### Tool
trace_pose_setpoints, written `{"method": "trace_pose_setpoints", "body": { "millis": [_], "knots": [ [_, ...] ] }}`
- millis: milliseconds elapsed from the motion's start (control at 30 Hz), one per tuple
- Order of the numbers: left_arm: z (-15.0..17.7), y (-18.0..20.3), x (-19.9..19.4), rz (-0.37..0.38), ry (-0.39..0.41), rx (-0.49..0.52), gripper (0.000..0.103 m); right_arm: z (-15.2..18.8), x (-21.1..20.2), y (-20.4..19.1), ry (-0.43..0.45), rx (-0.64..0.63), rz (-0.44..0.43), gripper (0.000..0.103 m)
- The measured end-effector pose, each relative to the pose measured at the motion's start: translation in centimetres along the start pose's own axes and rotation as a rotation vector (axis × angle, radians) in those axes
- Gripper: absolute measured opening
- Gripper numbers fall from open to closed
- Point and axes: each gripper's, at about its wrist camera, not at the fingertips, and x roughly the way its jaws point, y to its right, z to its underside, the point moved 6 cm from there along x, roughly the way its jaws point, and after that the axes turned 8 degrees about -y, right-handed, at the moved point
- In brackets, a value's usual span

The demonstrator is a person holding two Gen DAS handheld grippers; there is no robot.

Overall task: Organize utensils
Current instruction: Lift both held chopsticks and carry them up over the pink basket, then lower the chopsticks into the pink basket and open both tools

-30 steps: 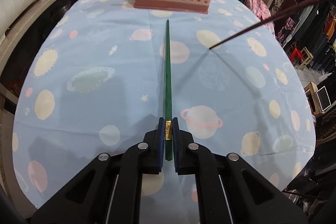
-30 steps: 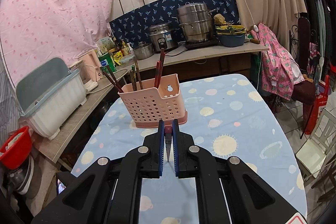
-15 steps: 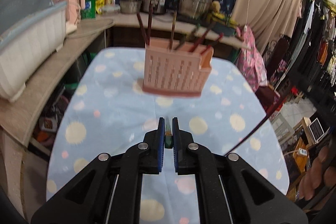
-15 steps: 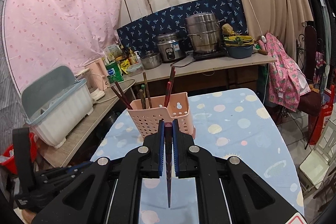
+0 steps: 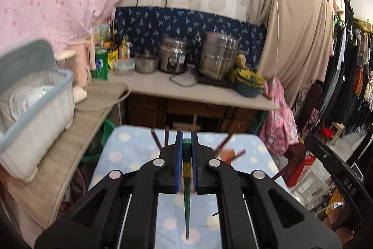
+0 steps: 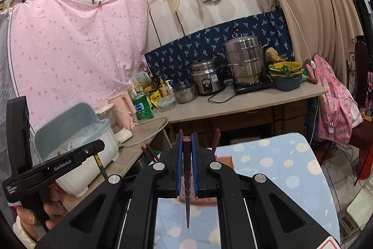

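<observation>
Now we hold one chopstick in each gripper, both raised above the counter (image 5: 130,151) with its planet-print cloth. Our left gripper (image 5: 186,144) has its fingers (image 5: 179,155) pinching a green chopstick (image 5: 187,190) near its thick end; the gold band sits between the blue pads, and the thin tip points down and back toward us, below the fingers. Beyond and under the left fingers, mostly hidden by them, the pink utensil basket (image 5: 227,153) shows only as a small blurred patch, with several dark chopsticks (image 5: 155,141) poking up on either side of the fingers. Our right gripper (image 6: 187,144) has its fingers (image 6: 179,160) clamped on a dark reddish chopstick (image 6: 187,197), thick end up between the pads and tip hanging below them. The basket (image 6: 225,159) again lies just beyond and beneath these fingers, largely covered, with chopstick ends (image 6: 216,138) rising beside them. Off to the left of the right fingers we see the left gripper (image 6: 70,161) side-on, the green chopstick (image 6: 100,166) slanting down from it.
</observation>
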Motion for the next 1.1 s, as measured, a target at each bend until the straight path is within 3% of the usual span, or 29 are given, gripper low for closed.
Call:
{"method": "trace_pose_setpoints", "body": {
  "millis": [233, 400, 767, 1000, 1067, 1100],
  "knots": [
    [-6.9, 0.0, 0.9, -0.018, 0.132, -0.015, 0.006, -6.7, 2.6, -0.6, 0.090, -0.012, 0.016, 0.007],
    [-8.8, -0.2, 3.6, -0.038, 0.142, -0.016, 0.006, -8.6, 5.5, -0.1, 0.090, -0.004, 0.033, 0.007],
    [-8.1, -1.4, 8.4, -0.063, 0.088, -0.021, 0.006, -6.2, 11.3, 2.1, -0.007, 0.031, 0.053, 0.007],
    [-6.0, -1.9, 11.3, -0.055, 0.012, -0.034, 0.007, -3.9, 13.4, 2.7, -0.068, 0.032, 0.060, 0.008],
    [-5.3, -2.2, 11.8, -0.058, -0.003, -0.043, 0.009, -3.5, 13.5, 3.0, -0.068, 0.039, 0.069, 0.011],
    [-4.9, -2.2, 12.0, -0.061, -0.012, -0.044, 0.015, -3.3, 13.4, 3.2, -0.068, 0.040, 0.068, 0.011]
  ]
}}
